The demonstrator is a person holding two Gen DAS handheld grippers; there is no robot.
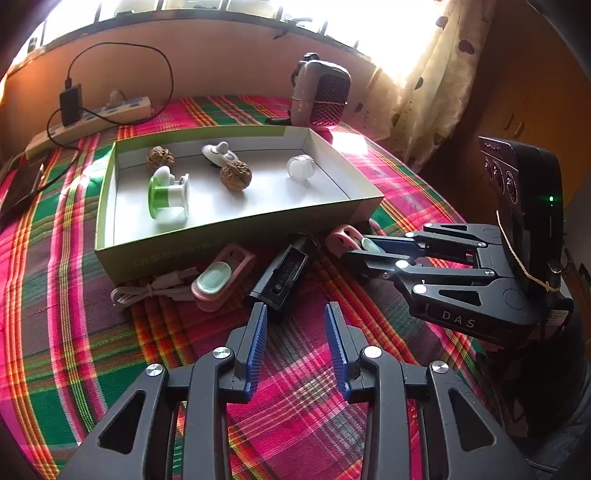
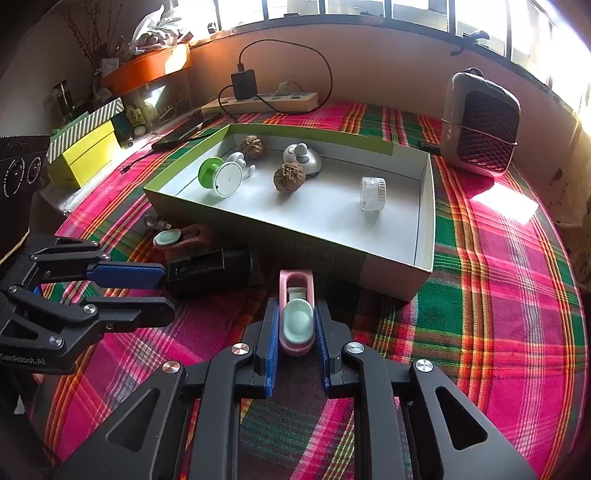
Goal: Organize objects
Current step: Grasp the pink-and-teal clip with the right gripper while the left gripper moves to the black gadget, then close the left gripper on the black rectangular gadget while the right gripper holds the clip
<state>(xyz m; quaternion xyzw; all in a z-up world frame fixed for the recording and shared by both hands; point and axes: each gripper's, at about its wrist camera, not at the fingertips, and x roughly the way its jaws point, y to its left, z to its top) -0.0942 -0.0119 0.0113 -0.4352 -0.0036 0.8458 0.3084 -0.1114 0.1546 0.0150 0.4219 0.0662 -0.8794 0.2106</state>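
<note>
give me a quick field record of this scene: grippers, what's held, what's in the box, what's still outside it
left gripper: open, empty, close to the black device
right gripper: shut on a pink clip with a mint pad
box: open, on the plaid cloth
in box: two walnuts, green-and-white spool, clear jar, white gadget
outside box: second pink clip, white cable, black device

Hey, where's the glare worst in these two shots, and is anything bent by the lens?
Left wrist view: the window behind the curtain is blown out white, and a sun patch glares on the cloth. Right wrist view: the panes wash out, and the plaid tablecloth stripes bow into curves.
</note>
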